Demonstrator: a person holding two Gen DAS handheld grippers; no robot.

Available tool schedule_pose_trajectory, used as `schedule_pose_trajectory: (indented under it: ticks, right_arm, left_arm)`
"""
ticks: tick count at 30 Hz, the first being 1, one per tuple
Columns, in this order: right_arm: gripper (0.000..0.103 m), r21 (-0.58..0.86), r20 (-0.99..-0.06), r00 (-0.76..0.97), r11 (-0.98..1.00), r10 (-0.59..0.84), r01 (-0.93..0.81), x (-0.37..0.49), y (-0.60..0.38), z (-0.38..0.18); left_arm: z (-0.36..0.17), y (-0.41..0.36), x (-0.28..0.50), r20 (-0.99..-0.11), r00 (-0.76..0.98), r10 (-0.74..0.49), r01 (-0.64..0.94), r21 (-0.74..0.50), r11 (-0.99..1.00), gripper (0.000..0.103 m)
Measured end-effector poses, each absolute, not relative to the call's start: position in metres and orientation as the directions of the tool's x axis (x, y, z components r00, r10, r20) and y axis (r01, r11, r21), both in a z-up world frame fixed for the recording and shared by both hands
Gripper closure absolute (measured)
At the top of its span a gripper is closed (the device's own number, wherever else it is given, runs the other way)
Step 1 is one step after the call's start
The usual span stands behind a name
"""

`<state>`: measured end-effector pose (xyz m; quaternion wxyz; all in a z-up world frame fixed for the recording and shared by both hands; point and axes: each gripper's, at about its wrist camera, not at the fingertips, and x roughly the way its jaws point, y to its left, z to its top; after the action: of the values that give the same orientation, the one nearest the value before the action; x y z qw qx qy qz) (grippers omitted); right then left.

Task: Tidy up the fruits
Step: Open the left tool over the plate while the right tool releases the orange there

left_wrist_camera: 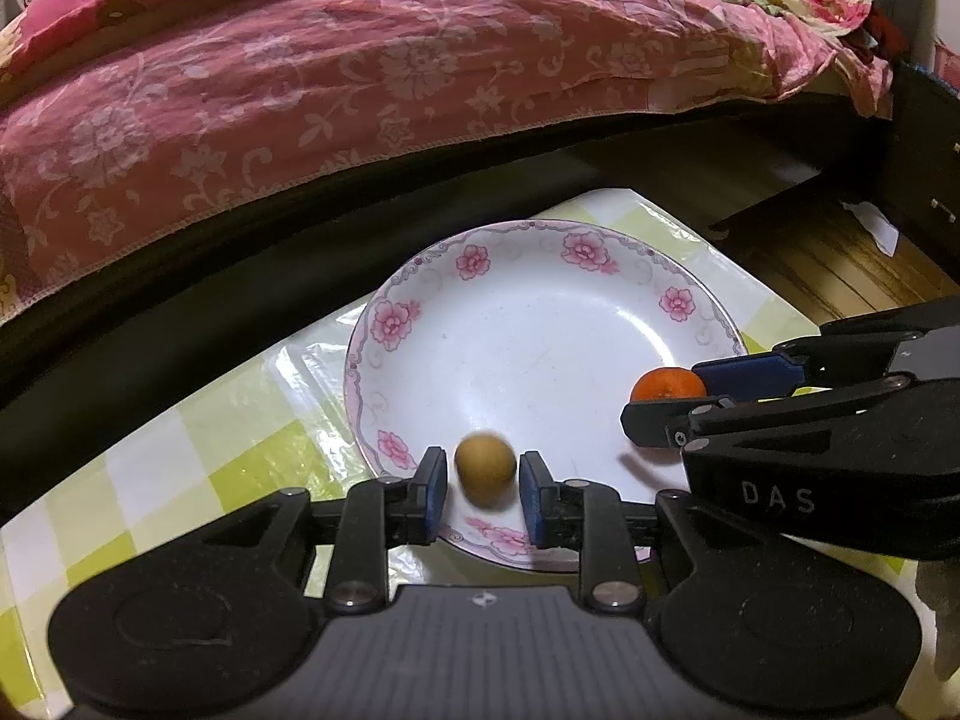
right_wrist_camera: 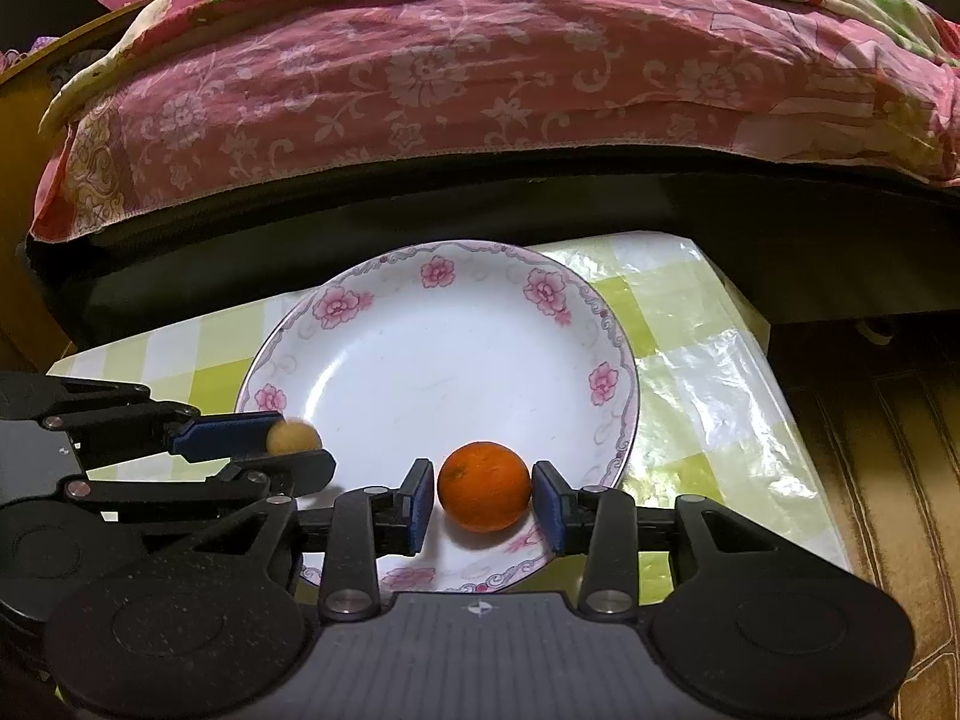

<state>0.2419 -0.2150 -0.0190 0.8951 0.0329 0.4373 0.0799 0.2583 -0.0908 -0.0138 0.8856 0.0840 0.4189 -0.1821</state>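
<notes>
A white plate with pink flowers (left_wrist_camera: 540, 324) (right_wrist_camera: 444, 348) sits on a green-checked tablecloth. My left gripper (left_wrist_camera: 483, 483) is open over the plate's near rim; a small tan round fruit (left_wrist_camera: 485, 468) lies between its fingers, blurred, with a gap on each side. The tan fruit also shows in the right wrist view (right_wrist_camera: 293, 438). My right gripper (right_wrist_camera: 483, 495) is open around an orange (right_wrist_camera: 483, 486), with small gaps at both pads. The orange also shows in the left wrist view (left_wrist_camera: 667, 387) between the right gripper's fingers (left_wrist_camera: 744, 372).
A bed with a pink floral cover (left_wrist_camera: 300, 90) (right_wrist_camera: 480, 72) and a dark frame runs close behind the small table (right_wrist_camera: 708, 360). A wooden floor (right_wrist_camera: 870, 480) lies to the right, past the table's edge. Dark furniture (left_wrist_camera: 924, 180) stands at the far right.
</notes>
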Motion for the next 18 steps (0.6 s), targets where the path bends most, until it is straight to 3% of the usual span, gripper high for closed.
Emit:
schedule_pose_trajectory:
  ticks: [18]
  right_arm:
    - [0.064, 0.13, -0.751, 0.637, 0.985, 0.171, -0.111, 0.236, -0.219, -0.005]
  left_arm:
    - [-0.002, -0.085, 0.251, -0.764, 0.595, -0.251, 0.378, -0.009, 0.926, 0.059]
